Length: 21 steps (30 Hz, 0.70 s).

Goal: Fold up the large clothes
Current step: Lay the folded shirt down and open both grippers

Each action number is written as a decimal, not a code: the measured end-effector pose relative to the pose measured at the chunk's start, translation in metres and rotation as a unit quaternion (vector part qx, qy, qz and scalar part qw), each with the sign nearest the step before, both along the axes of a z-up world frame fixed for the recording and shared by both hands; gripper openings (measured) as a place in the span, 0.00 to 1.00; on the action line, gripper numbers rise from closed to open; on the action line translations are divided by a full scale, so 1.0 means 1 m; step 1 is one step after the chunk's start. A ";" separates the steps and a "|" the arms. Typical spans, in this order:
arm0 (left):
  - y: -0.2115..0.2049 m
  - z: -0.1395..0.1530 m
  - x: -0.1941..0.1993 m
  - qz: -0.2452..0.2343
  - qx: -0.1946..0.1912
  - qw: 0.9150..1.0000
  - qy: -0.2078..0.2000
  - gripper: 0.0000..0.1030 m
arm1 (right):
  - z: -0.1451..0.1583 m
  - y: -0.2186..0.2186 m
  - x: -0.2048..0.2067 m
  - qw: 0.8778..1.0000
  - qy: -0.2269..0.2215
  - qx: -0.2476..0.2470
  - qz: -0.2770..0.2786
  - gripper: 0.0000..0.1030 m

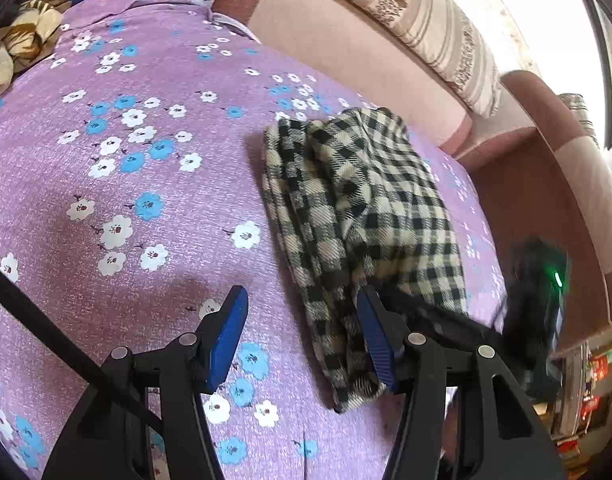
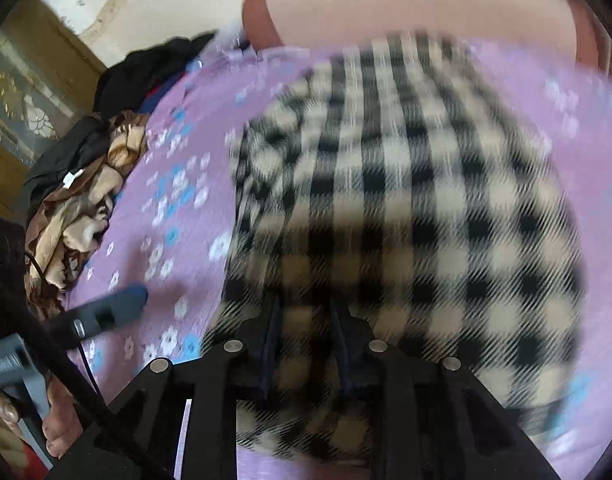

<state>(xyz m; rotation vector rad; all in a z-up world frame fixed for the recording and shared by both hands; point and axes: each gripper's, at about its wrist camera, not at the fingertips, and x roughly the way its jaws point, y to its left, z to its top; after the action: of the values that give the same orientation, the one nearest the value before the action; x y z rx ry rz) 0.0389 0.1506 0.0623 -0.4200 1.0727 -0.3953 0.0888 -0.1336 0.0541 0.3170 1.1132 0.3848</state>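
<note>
The left gripper [image 1: 301, 320] is standing apart, holding nothing. The right gripper [image 2: 306, 328] is pinching the checked cloth [image 2: 406, 208], which is lying on the purple flowered sheet [image 1: 145, 200].

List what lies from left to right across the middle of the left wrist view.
Brown and cream crumpled cloth at the far left edge → purple flowered sheet → folded black and cream checked garment → pink and brown sofa arm.
</note>
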 end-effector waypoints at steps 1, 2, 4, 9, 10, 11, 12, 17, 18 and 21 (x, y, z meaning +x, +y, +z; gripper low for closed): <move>-0.002 -0.001 0.001 0.002 0.004 1.000 0.000 0.54 | -0.002 0.001 -0.008 1.000 -0.008 0.002 -0.010 0.29; -0.005 -0.003 0.002 0.003 0.009 1.000 -0.002 0.54 | -0.002 0.001 -0.015 1.000 -0.009 0.005 -0.012 0.29; -0.022 -0.005 0.010 0.000 0.014 1.000 0.000 0.54 | -0.003 0.001 -0.028 1.000 0.010 0.022 0.011 0.29; -0.045 -0.016 0.003 -0.019 0.000 1.000 -0.010 0.57 | 0.008 -0.016 -0.075 0.999 -0.004 -0.013 0.035 0.29; -0.048 -0.017 0.003 -0.023 -0.006 1.000 -0.016 0.64 | 0.014 -0.025 -0.085 0.999 -0.015 -0.021 0.032 0.29; -0.049 -0.017 0.000 -0.026 -0.010 0.999 -0.022 0.69 | 0.019 -0.034 -0.093 0.999 -0.024 -0.029 0.027 0.32; -0.052 -0.017 -0.001 -0.028 -0.012 0.999 -0.026 0.69 | 0.025 -0.048 -0.102 0.998 -0.036 -0.045 0.014 0.37; -0.074 -0.022 -0.005 -0.046 0.010 0.999 -0.028 0.69 | 0.043 -0.112 -0.133 0.992 -0.070 -0.086 -0.064 0.44; -0.077 -0.023 -0.007 -0.045 0.017 0.998 -0.029 0.69 | 0.042 -0.127 -0.140 0.991 -0.067 -0.078 -0.083 0.44; -0.083 -0.021 -0.017 -0.037 0.040 0.998 -0.044 0.69 | 0.039 -0.152 -0.160 0.988 -0.064 -0.076 -0.118 0.45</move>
<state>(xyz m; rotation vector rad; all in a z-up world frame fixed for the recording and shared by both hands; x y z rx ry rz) 0.0217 0.0681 0.0414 -0.2894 1.0177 -0.4317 -0.0708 -0.2854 0.0934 0.2813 0.9598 0.1075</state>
